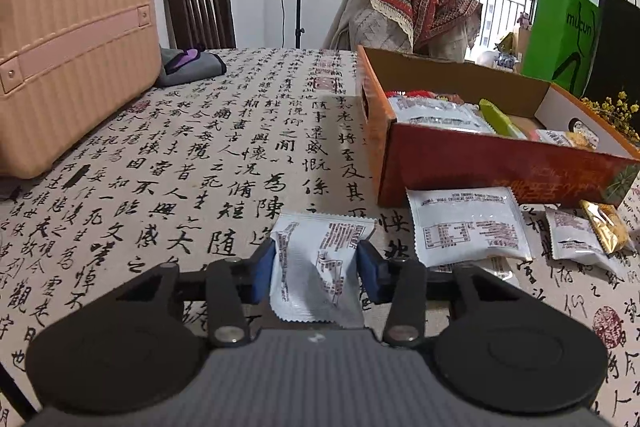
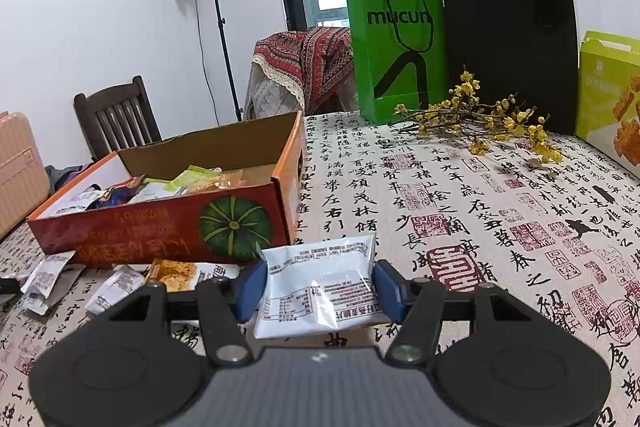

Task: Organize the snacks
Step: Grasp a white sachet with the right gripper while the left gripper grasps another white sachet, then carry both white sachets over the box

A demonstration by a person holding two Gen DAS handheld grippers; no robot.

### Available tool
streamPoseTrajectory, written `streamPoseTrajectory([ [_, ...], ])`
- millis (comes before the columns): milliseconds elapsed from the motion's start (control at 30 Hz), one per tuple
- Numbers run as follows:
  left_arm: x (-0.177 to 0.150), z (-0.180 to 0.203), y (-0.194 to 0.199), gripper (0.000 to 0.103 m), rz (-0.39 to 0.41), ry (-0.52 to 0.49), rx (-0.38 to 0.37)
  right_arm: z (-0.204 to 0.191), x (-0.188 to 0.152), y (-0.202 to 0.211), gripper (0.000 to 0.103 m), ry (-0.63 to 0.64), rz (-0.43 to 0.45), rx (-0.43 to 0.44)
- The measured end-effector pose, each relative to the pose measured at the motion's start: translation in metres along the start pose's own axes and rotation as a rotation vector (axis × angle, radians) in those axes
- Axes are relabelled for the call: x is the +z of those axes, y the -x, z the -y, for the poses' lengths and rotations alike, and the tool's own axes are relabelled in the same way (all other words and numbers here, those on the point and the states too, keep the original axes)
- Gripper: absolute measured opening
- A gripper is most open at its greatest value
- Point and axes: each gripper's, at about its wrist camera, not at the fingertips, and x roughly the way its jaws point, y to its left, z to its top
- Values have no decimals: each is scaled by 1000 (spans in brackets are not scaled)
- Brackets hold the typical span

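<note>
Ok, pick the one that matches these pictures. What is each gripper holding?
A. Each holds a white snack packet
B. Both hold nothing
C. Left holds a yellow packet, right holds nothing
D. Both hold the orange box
A: the left gripper has its blue fingers pressed on a white snack packet, and the right gripper clamps another white packet, both short of the orange box.

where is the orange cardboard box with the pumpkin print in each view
Left wrist: the orange cardboard box sits right of centre, packets inside, pumpkin print only at its far right corner.
Right wrist: it lies left of centre, pumpkin print facing the camera.
Shared landmark: the green paper shopping bag behind it.
</note>
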Motion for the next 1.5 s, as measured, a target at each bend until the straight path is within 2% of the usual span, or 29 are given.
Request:
streamPoseTrajectory([
  [367,17,4,33,44,100,19,-25,-4,8,13,59,23,43,8],
  [633,39,26,47,44,166,28,-73,-15,30,29,59,37,105,23],
  [900,66,53,49,44,201,43,-125,-44,57,30,59,74,147,74],
  [1167,94,86,34,44,221,52,-153,-75,89,0,59,62,131,112],
  [1367,115,106,8,44,214,70,-131,-93,107,-39,59,45,98,94],
  [1500,119,111,-20,44,195,90,-97,-101,106,-68,59,32,86,76],
])
